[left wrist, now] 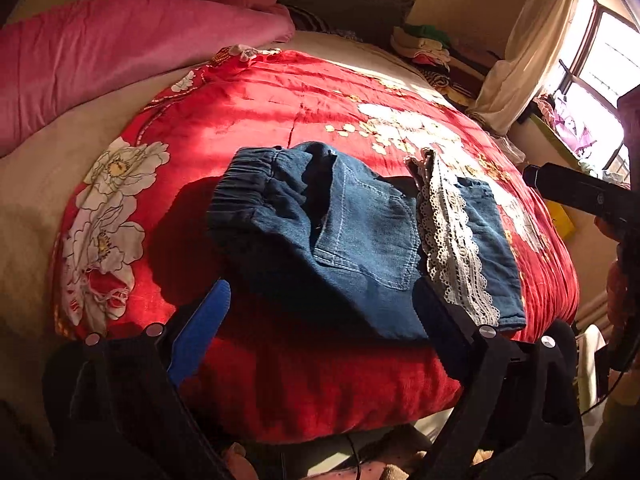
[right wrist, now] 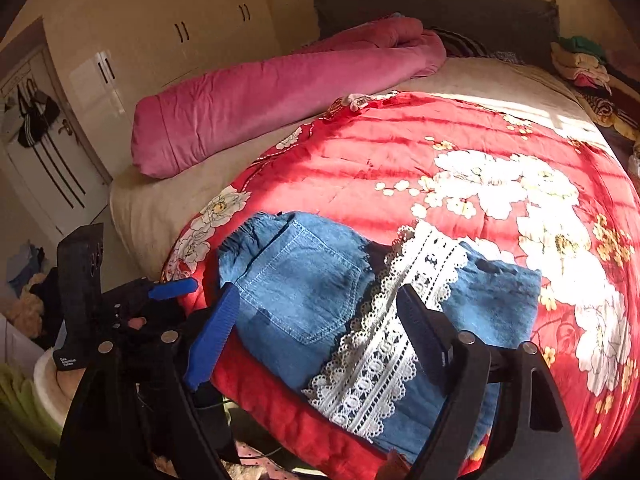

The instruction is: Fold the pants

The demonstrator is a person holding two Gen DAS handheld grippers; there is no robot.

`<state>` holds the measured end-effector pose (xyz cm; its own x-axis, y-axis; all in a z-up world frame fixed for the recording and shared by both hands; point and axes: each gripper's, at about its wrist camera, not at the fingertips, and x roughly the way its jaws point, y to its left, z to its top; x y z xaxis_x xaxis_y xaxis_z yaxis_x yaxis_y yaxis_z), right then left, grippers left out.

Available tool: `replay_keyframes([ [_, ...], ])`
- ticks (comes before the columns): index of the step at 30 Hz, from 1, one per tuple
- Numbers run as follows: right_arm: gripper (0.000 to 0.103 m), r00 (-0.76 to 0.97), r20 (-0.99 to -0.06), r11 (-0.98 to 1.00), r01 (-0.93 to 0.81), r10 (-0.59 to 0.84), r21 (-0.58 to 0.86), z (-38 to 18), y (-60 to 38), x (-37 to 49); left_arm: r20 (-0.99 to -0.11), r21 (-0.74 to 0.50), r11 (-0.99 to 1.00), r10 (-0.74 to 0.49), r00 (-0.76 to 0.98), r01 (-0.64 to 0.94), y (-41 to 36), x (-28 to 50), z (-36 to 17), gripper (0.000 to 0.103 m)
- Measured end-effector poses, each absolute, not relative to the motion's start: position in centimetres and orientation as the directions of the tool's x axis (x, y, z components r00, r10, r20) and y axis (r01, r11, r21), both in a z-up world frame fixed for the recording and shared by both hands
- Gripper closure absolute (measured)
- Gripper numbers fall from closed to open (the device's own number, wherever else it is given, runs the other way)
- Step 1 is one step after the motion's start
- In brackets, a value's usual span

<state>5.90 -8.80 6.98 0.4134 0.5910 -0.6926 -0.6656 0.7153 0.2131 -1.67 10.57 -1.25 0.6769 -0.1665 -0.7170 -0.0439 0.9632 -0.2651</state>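
Observation:
Small blue denim pants (left wrist: 352,232) with a white lace trim (left wrist: 452,232) lie folded on the red floral quilt (left wrist: 248,120), elastic waistband at the left. My left gripper (left wrist: 320,296) is open just above the pants' near edge, holding nothing. In the right wrist view the same pants (right wrist: 304,280) and lace (right wrist: 400,320) lie at the bed's near edge. My right gripper (right wrist: 312,300) is open over them, empty. The left gripper (right wrist: 172,288) shows at the left of that view, and the right gripper's body (left wrist: 580,192) at the right of the left wrist view.
A rolled pink blanket (right wrist: 280,92) lies across the far left of the bed. Folded clothes (right wrist: 580,64) are stacked at the far right by the headboard. A wardrobe (right wrist: 160,40) and a door stand to the left, a window (left wrist: 600,60) to the right.

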Motion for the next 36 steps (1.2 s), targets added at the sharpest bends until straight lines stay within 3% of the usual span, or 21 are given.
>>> replay_keyframes([
  [9,0.013,0.325,-0.751,0.656,-0.732,0.575,0.185,6.0,-1.7,10.4,-0.727,-0.286,0.954,-0.153,0.67,-0.093,13.2,-1.0,-2.6,0.013],
  [28,0.012,0.029,-0.903,0.52,-0.825,0.428,0.221,-2.6,10.6,16.9,-0.676,-0.527,0.845,-0.348,0.65,-0.096,14.0,1.1,-6.1,0.014],
  [29,0.013,-0.002,-0.903,0.518,-0.818,0.429,0.248,-3.3,10.7,17.2,-0.675,-0.531,0.842,-0.351,0.649,-0.097,14.0,1.2,-6.2,0.015],
  [32,0.048,-0.047,-0.888,0.525,-0.792,0.457,0.313,-4.8,10.6,17.5,-0.668,-0.538,0.837,-0.35,0.657,-0.101,14.1,1.4,-6.5,0.019],
  [36,0.063,-0.039,-0.84,0.513,-0.776,0.542,0.367,-3.3,8.6,17.4,-0.651,-0.555,0.826,-0.353,0.671,-0.104,14.3,1.6,-6.7,0.019],
])
